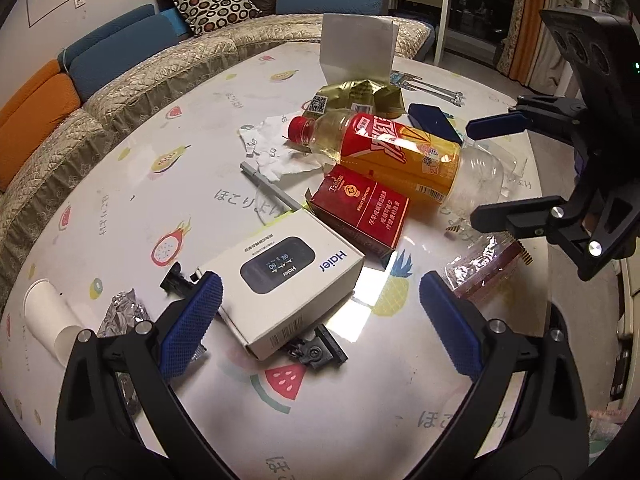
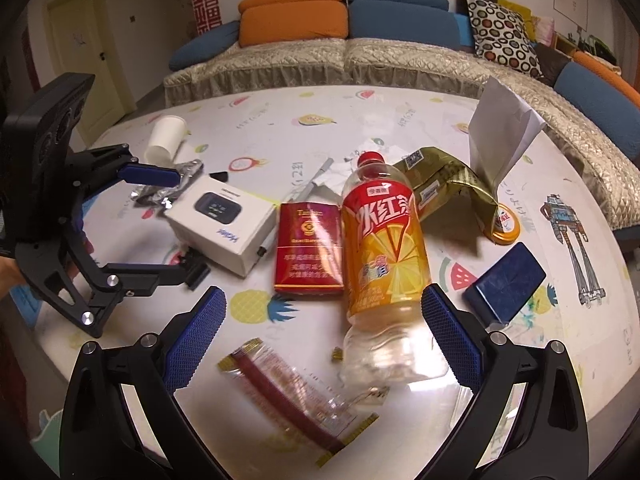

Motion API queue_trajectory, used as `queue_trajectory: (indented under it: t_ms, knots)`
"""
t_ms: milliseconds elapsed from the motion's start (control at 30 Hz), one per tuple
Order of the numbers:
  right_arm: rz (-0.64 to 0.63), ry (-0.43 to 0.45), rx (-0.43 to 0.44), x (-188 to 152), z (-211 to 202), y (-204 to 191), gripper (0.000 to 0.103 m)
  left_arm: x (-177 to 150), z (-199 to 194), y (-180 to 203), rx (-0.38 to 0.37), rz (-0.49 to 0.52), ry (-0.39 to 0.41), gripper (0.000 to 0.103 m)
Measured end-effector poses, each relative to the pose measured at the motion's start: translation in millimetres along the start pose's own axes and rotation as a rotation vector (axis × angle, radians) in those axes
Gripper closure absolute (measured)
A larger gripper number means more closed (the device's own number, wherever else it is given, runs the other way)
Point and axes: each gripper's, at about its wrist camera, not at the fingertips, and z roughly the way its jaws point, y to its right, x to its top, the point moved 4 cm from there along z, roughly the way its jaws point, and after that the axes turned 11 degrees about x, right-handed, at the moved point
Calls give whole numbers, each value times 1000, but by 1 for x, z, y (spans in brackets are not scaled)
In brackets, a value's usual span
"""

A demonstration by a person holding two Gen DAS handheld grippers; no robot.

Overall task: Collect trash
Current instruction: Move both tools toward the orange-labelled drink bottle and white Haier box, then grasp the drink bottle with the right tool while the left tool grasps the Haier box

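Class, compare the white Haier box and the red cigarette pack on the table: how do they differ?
The Haier box is white with a device pictured on top; the cigarette pack is red with gold print. The box looks larger and thicker than the pack. The bottle lies against the pack, not the box. Both lie flat on the table.

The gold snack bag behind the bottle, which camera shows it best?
The right wrist view: the gold snack bag lies in plain sight beside the bottle. The left wrist view shows the bag's far side, with the bottle covering its near edge.
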Motion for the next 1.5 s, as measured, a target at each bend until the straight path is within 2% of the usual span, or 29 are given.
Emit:
queue_trajectory:
  t_ms: [133,300,500,667,767,833,933,1033,1133,1200,1267,1500]
  knots:
    - [25,-19,-5,3,15,14,6,2,17,-1,-31,16,-21,6]
    - [50,-53,1,5,33,30,6,5,25,2,-49,75,14,6]
    - [11,-86,-18,8,45,32,7,5,34,2,1,169,25,6]
    - [8,-89,-18,10,50,34,8,6,44,-8,-19,180,0,6]
    - [0,-103,-32,11,54,35,19,6,48,-10,-44,194,-3,6]
    - [11,-120,-32,11,58,39,35,6,49,-8,-49,210,1,7]
    - [56,-116,8,9,57,47,38,6,47,-6,-73,221,13,7]
    - [51,-112,5,9,56,47,38,5,47,-6,-59,241,19,12]
    - [52,-97,3,9,54,47,39,6,43,-8,-54,244,28,23]
    - [64,-79,5,11,50,49,41,7,42,-12,-46,231,27,31]
    - [83,-63,19,15,45,51,41,8,41,-18,-35,211,30,35]
    - [70,-56,13,19,35,47,41,11,37,-30,23,169,44,38]
